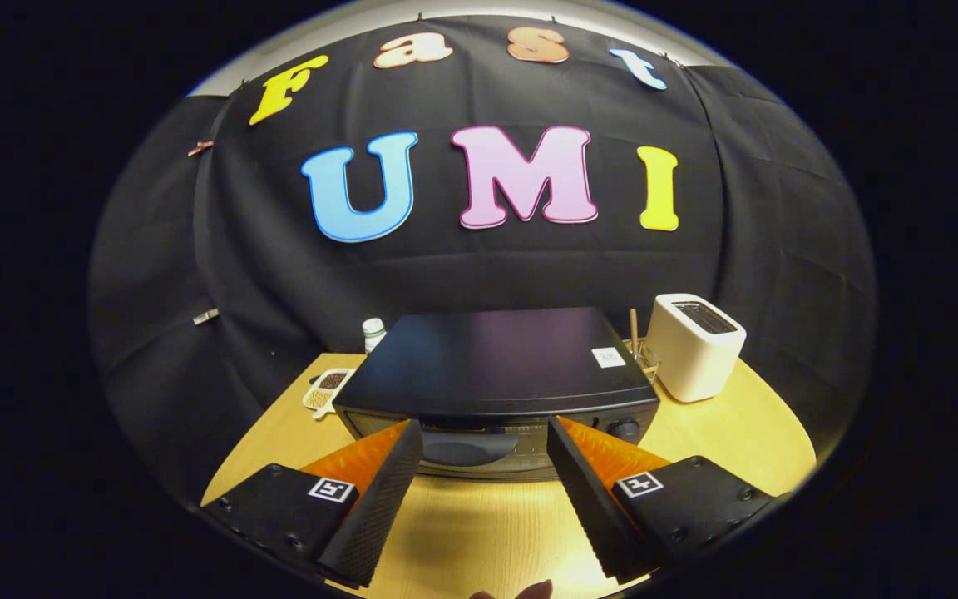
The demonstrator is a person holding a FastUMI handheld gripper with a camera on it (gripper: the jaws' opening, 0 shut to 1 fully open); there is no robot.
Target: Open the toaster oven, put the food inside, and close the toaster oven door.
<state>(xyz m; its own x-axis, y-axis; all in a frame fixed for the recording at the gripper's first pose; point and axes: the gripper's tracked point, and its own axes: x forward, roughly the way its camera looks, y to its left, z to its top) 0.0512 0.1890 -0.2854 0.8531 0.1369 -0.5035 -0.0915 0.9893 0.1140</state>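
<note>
The spread fingers point(412, 441) of the gripper point(485, 433) are covering both ends of the toaster oven point(496, 374) front, leaving its door state unclear.

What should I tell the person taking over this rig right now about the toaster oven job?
Gripper: open, holding nothing, its fingers spread to either side of the oven's front, above the round wooden table.
Black box-shaped toaster oven: in the middle of the table just ahead of the fingers, its door looks shut.
Small white tray of food: on the table to the left of the oven, beside a white bottle.
White pop-up toaster: to the right of the oven, not part of the job.
Done: nothing yet.
Left: open the door, put the food inside, close the door.
</note>
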